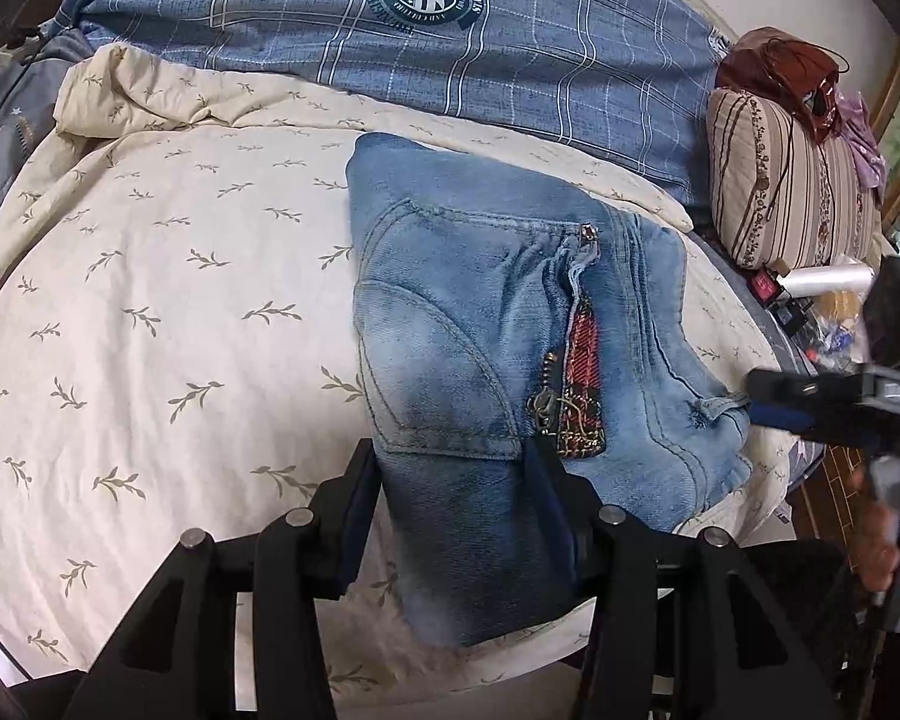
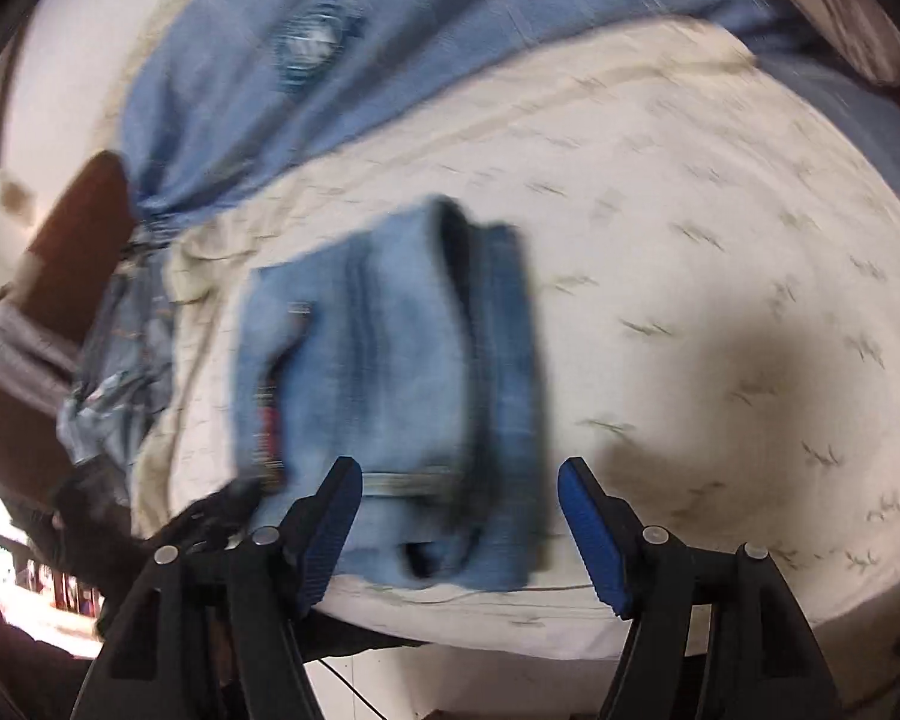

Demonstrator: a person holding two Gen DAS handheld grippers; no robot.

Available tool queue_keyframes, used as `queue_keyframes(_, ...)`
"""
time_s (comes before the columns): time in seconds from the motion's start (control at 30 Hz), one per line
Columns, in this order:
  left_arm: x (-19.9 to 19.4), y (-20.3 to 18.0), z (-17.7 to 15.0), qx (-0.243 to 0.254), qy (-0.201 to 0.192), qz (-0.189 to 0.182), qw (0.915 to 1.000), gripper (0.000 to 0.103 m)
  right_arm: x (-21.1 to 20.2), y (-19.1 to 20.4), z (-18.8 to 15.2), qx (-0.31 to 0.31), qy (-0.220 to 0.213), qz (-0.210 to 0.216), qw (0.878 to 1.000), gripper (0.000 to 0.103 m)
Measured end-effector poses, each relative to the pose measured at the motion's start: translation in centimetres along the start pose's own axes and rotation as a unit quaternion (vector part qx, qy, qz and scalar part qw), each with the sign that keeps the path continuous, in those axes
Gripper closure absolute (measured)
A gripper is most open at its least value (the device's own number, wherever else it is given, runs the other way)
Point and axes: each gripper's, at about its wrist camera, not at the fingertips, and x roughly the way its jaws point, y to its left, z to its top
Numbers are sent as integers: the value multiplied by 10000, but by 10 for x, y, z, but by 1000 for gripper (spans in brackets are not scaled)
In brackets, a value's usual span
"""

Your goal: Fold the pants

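Lying folded on the bed, jeans [image 1: 498, 324] sit between left tongs [image 1: 450, 480].

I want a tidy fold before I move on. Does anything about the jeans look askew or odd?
Yes. The folded jeans have an open zipper slit showing red plaid lining, and one folded end hangs past the bedspread's edge, between the left hand-held gripper's fingers. Otherwise the stack looks compact.
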Motion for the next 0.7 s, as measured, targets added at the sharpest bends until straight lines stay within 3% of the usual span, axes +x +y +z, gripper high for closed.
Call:
queue_keyframes(0.13, 0, 0, 0, -8, 10, -1, 10000, 51, 20, 4, 2, -156, 353, 93, 9992, 34)
queue_keyframes(0.17, 0, 0, 0, -1, 5, -1, 10000, 51, 24, 9, 2, -223, 416, 107, 9988, 51)
queue_keyframes(0.2, 0, 0, 0, 16, 1, 28, 10000, 51, 24, 15, 2, -264, 449, 112, 9986, 60)
queue_keyframes(0.3, 0, 2, 0, -4, 0, 38, 10000, 50, 7, 47, -2, -950, 126, -453, 9944, 76)
queue_keyframes(0.43, 1, 0, 0, 56, 19, -16, 10000, 47, 17, 55, -11, -1452, 61, -1311, 9807, 76)
queue_keyframes(0.5, 1, -6, 0, 182, -18, 99, 9998, 47, 33, 36, -12, -1285, 146, -1259, 9836, 75)
queue_keyframes(0.53, 0, -7, 0, 236, -35, 171, 9996, 47, 30, 33, -11, -1192, 88, -1202, 9855, 72)
queue_keyframes(0.6, -1, -7, 0, 237, -35, 214, 9995, 47, 21, 38, -8, -1197, 18, -1246, 9850, 51)
queue_keyframes(0.7, -1, -5, 0, 186, -32, 197, 9996, 47, -10, 45, 0, -1200, -301, -1265, 9842, 45)
